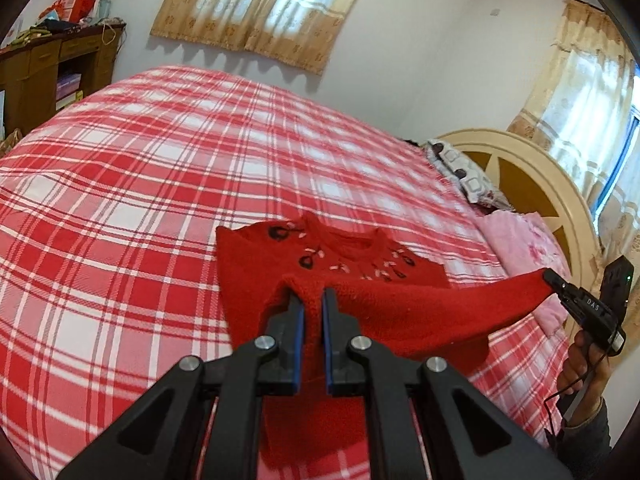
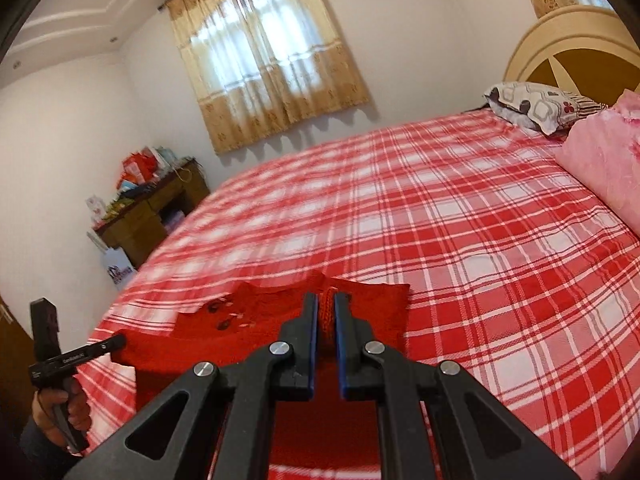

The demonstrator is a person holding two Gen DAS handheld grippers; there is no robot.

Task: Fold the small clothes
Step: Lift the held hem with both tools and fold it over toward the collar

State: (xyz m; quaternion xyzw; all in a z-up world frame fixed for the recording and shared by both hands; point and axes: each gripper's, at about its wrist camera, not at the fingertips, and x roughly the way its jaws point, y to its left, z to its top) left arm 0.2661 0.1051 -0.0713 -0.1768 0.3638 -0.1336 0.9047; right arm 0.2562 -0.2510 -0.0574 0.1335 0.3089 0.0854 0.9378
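A small red knitted sweater point(image 1: 344, 256) with dark and pink embroidery near its collar lies on the red plaid bed sheet point(image 1: 140, 184). Its near edge is lifted off the bed and stretched between the two grippers. My left gripper point(image 1: 313, 298) is shut on one end of that raised edge. My right gripper point(image 1: 550, 278) pinches the other end at the far right. In the right wrist view, the right gripper point(image 2: 326, 300) is shut on a bunch of red knit from the sweater point(image 2: 256, 312), and the left gripper point(image 2: 118, 342) grips the edge at the lower left.
A patterned pillow point(image 2: 536, 106) and a pink quilt point(image 2: 600, 160) lie by the cream round headboard point(image 2: 568, 36). A cluttered brown wooden desk point(image 1: 52, 68) stands past the bed's far corner. A hand point(image 1: 580, 364) holds the right gripper's handle. Curtained windows line the walls.
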